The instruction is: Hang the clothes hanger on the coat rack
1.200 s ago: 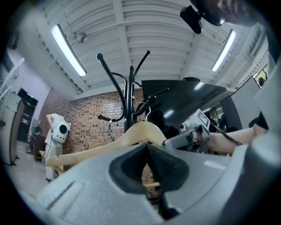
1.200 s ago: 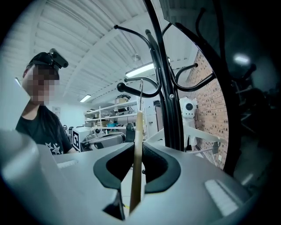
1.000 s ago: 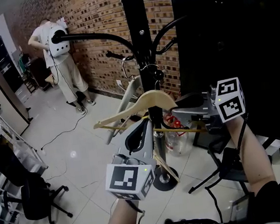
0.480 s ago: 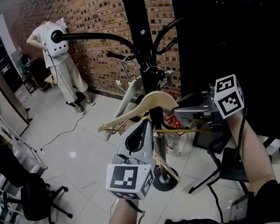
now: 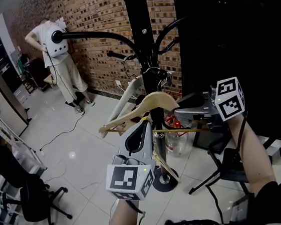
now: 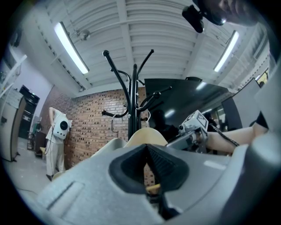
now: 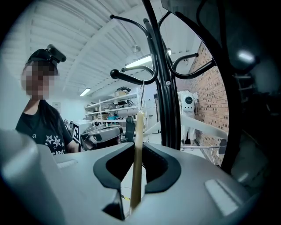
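Observation:
The wooden clothes hanger (image 5: 131, 115) hangs in the air right against the black coat rack (image 5: 141, 33) pole, below the rack's curved arms. My left gripper (image 5: 146, 130) comes up from below and is shut on the hanger's lower part beside the pole. From the right, my right gripper (image 5: 179, 114) is shut on the hanger's right arm. In the right gripper view the hanger (image 7: 137, 154) stands edge-on between the jaws, and its wire hook (image 7: 142, 94) rises to a knobbed rack arm (image 7: 131, 75). Whether the hook rests on that arm I cannot tell.
A person in white (image 5: 61, 58) stands at the brick wall (image 5: 94, 19) far left. Office chairs (image 5: 26, 195) and shelving stand at the left edge. A clear plastic bottle (image 5: 176, 141) sits by the rack's round base (image 5: 164, 181). A dark panel (image 5: 232, 33) fills the right.
The hanger has shifted slightly to the right and its left end has dipped a little. Both grippers have kept their hold and hardly moved.

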Available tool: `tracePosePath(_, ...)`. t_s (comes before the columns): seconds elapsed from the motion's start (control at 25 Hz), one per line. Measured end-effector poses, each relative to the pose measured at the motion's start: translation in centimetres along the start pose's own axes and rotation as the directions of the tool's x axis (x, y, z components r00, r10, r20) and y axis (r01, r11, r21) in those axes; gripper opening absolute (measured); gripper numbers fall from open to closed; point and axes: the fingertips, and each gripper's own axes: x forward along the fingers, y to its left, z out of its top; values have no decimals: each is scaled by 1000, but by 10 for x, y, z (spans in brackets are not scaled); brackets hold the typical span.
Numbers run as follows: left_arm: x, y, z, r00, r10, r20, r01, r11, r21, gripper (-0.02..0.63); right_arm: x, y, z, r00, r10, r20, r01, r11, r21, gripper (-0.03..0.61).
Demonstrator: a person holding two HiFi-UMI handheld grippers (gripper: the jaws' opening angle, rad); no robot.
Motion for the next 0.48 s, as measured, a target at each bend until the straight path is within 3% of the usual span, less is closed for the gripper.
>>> tracePosePath(0.2,1,2,-3,1000,-7,11,7,1000,5,3,0,3,3,999,-14,32,16,998,-58,64)
tracePosePath(0.48,-1,2,-4,1000,-2,9,2,1000,3,3,-12,7,28,982,1,187,9,999,-52,93)
